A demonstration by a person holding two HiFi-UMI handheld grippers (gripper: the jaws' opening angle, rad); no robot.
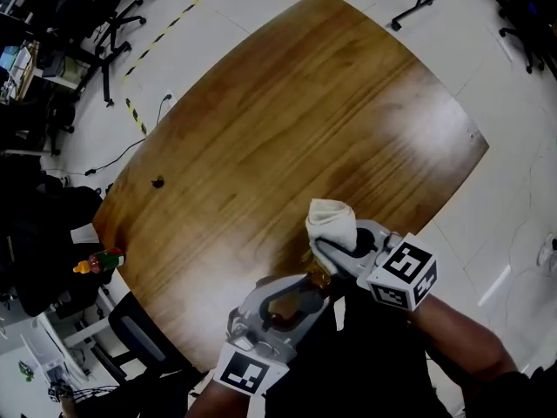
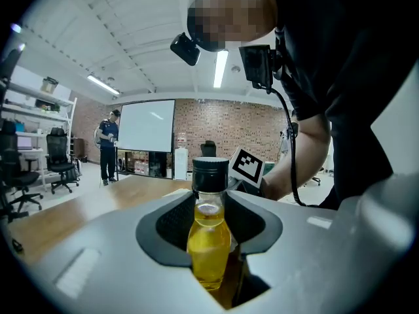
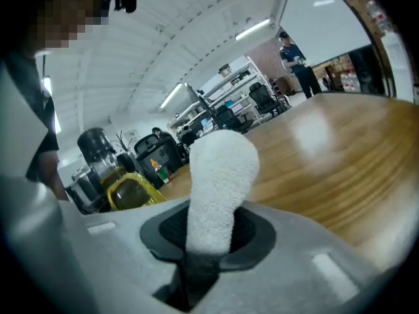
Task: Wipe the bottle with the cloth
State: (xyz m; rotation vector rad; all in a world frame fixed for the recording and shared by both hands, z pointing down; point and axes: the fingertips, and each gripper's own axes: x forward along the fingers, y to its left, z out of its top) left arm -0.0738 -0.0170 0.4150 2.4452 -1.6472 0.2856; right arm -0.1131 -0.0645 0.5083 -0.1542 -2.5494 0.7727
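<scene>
Left gripper view shows the bottle [image 2: 209, 241] squarely between the jaws of your left gripper [image 2: 209, 222]. They are clamped on its sides. It is a clear bottle of yellow liquid, and its black cap [image 2: 210, 173] stands above the pads. From the head view, the bottle sits low in front of you, over the near edge of the wooden table [image 1: 287, 129].

Just beyond the bottle and slightly to its right, your right gripper [image 1: 335, 252] has its jaws clenched on the cloth [image 1: 332, 223], a white wad that bulges out past the fingertips. The cloth is very close to the bottle's top, but I cannot tell whether the two touch.

Farther from the bottle, up and to its left on the tabletop, lies a small black object [image 1: 157, 182]. Well to the bottle's left, off the table's edge, stands a small orange, red and green item [image 1: 97, 262]. Far behind the bottle, in the left gripper view, a person [image 2: 108, 146] stands beside a white screen [image 2: 147, 126].
</scene>
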